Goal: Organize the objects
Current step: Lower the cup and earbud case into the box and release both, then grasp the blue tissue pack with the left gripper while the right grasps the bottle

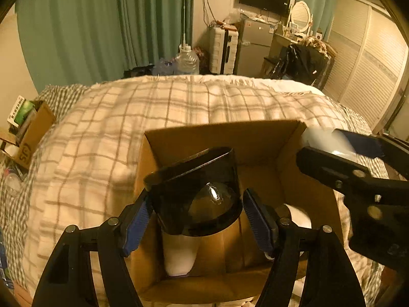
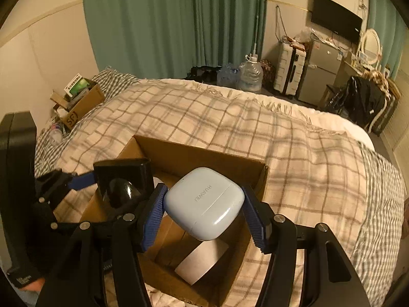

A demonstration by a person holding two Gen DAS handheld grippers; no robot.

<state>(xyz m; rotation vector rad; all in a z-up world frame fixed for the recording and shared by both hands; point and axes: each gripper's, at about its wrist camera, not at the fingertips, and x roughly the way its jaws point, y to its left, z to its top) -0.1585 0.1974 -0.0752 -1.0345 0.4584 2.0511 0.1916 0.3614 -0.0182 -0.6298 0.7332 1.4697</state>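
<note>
The right gripper [image 2: 203, 211] has its blue-padded fingers [image 2: 153, 217] clamped on a pale blue Huawei earbud case [image 2: 204, 203], one pad on each side, with the case tilted and its logo facing up. The case hangs over the open cardboard box [image 2: 194, 153], above a white rectangular item [image 2: 202, 263] lying on the box floor.

The left gripper [image 1: 196, 215] holds a glossy black object with a rounded bulge [image 1: 196, 192] between its blue pads [image 1: 135, 220]. The left pad touches the object's side; at the right pad a narrow gap seems to show, so whether the grip is firm cannot be told. This object also sits above the box interior [image 1: 255, 140], with a white item [image 1: 179, 255] visible below it at the bottom of the box.

From the left wrist view, the right gripper [image 1: 332, 140] enters at the right edge, just beside the box's right wall.

The box rests on a bed covered by a cream plaid blanket [image 1: 127, 115]. A smaller cardboard box [image 2: 81, 102] stuffed with items sits near the far left corner of the bed. Beyond the bed hang green curtains [image 2: 153, 25], with water jugs [image 2: 250, 75], a white suitcase [image 2: 288, 69], a small fridge [image 2: 319, 74] and a wall-mounted television [image 2: 334, 18].
</note>
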